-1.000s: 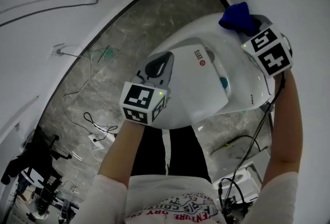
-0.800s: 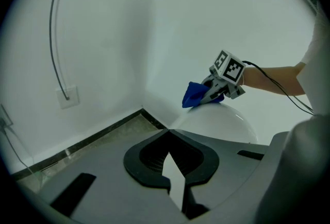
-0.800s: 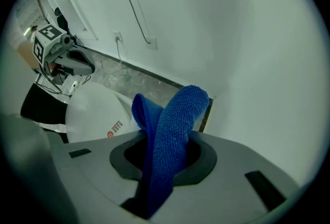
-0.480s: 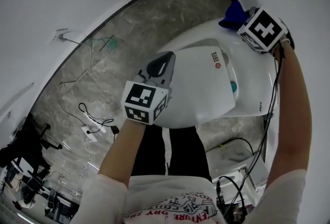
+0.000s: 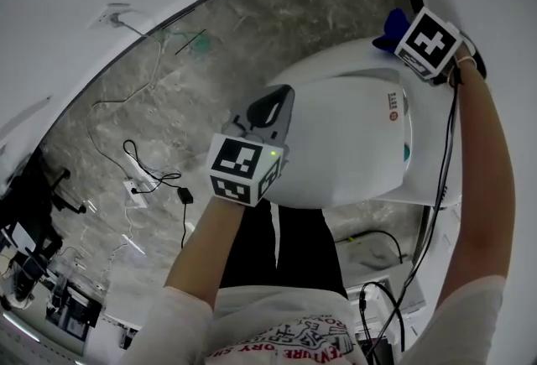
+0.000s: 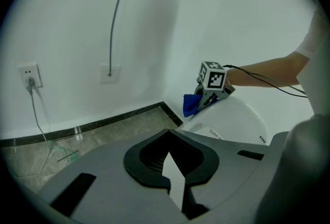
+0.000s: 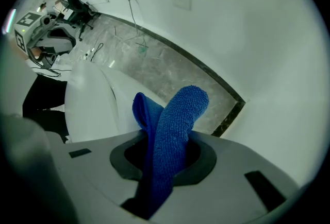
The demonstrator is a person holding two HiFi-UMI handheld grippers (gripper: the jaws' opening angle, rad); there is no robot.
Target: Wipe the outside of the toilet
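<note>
We count two grippers, one cloth and one toilet. The right gripper (image 7: 166, 164) has its fingers closed on the single blue cloth (image 7: 172, 125), which stands up from between them in two folded lobes reaching past the fingertips. Just left of these fingers and lower curves the white toilet (image 5: 352, 158), and in the head view the cloth end sits against its far rear edge. Beyond these fingertips lies the grey marbled floor (image 7: 170, 71) up to the dark skirting, where two white walls meet in a corner. The left gripper (image 6: 172, 169) holds nothing: its fingers stand a narrow gap apart, and white shows through that gap. In the head view these fingers lie over the near side of the closed lid, well apart from the right fingers. Far ahead of the left fingers, to their left, we see two wall plates: one socket (image 6: 29, 76) with a cord plugged in, and one plate (image 6: 108, 70) with a cable rising from it.
</note>
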